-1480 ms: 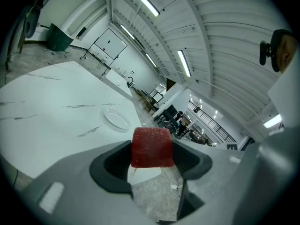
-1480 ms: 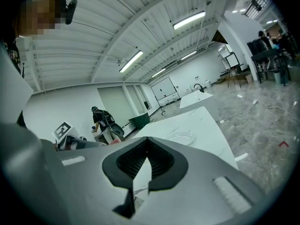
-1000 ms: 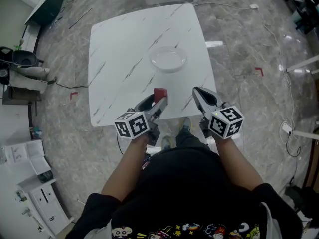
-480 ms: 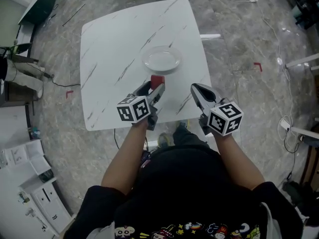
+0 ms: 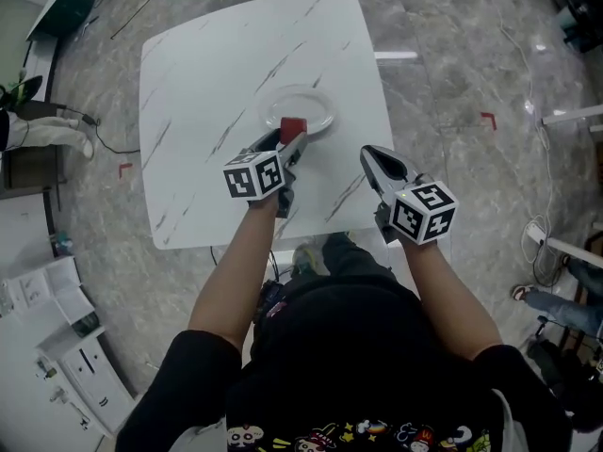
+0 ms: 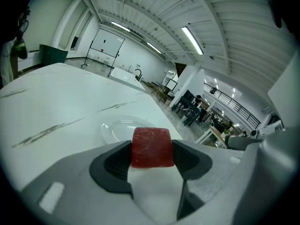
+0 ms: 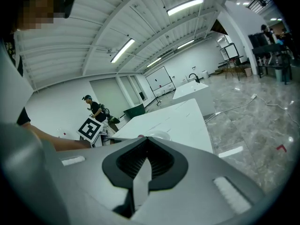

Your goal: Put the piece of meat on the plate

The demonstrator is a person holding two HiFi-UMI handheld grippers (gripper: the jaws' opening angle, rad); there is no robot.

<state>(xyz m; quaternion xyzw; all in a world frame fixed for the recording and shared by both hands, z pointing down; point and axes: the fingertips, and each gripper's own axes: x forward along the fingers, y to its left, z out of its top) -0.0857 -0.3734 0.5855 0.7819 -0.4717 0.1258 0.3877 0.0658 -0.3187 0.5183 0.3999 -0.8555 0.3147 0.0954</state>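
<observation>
A red cube of meat sits clamped between the jaws of my left gripper. In the head view the left gripper holds the meat at the near rim of the clear glass plate, above the white marble table. The plate lies just beyond the meat in the left gripper view. My right gripper hangs shut over the table's near right edge, with nothing between its jaws.
The table stands on a grey stone floor with cables and red tape marks. Cabinets and gear line the left side. A person stands far off in the right gripper view.
My left gripper has carried the meat forward, from the near part of the table to the plate's near rim. The right gripper has stayed close to the table edge.
</observation>
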